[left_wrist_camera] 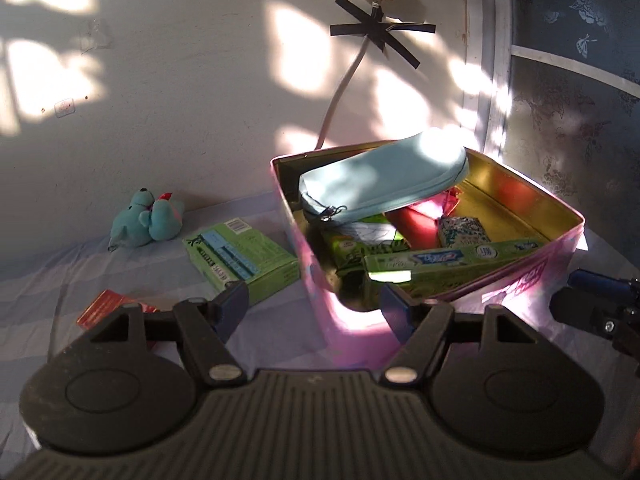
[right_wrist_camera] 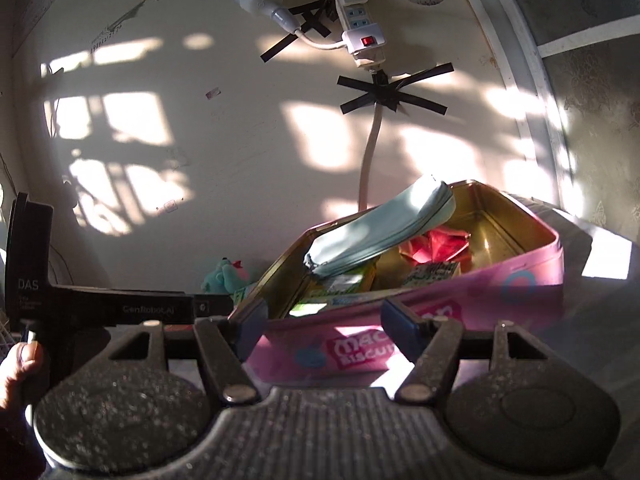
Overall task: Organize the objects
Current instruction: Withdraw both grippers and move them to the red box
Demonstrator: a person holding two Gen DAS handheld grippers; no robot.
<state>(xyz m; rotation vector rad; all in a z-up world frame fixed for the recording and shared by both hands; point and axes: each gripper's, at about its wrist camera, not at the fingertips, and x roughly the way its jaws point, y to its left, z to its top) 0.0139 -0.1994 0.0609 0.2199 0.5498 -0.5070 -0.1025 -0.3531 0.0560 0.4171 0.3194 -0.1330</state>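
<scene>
A pink biscuit tin (left_wrist_camera: 516,286) (right_wrist_camera: 540,264) stands open on the striped sheet. Across its top lies a light blue zip pouch (left_wrist_camera: 380,178) (right_wrist_camera: 376,228), one end propped on the rim. Under it sit a green toothpaste box (left_wrist_camera: 452,260), a red item (left_wrist_camera: 416,220) (right_wrist_camera: 432,246) and a small patterned packet (left_wrist_camera: 464,230). My left gripper (left_wrist_camera: 316,308) is open just before the tin's near corner, nothing between its fingers. My right gripper (right_wrist_camera: 324,328) is open in front of the tin's pink side wall, holding nothing. The other gripper's body (right_wrist_camera: 100,304) shows at the left of the right wrist view.
On the sheet left of the tin lie a green box (left_wrist_camera: 240,260), a teal plush bear (left_wrist_camera: 146,218) (right_wrist_camera: 224,276) and a red packet (left_wrist_camera: 104,306). A taped power strip and cable (right_wrist_camera: 360,24) hang on the wall behind. A hand (right_wrist_camera: 18,368) grips the left device.
</scene>
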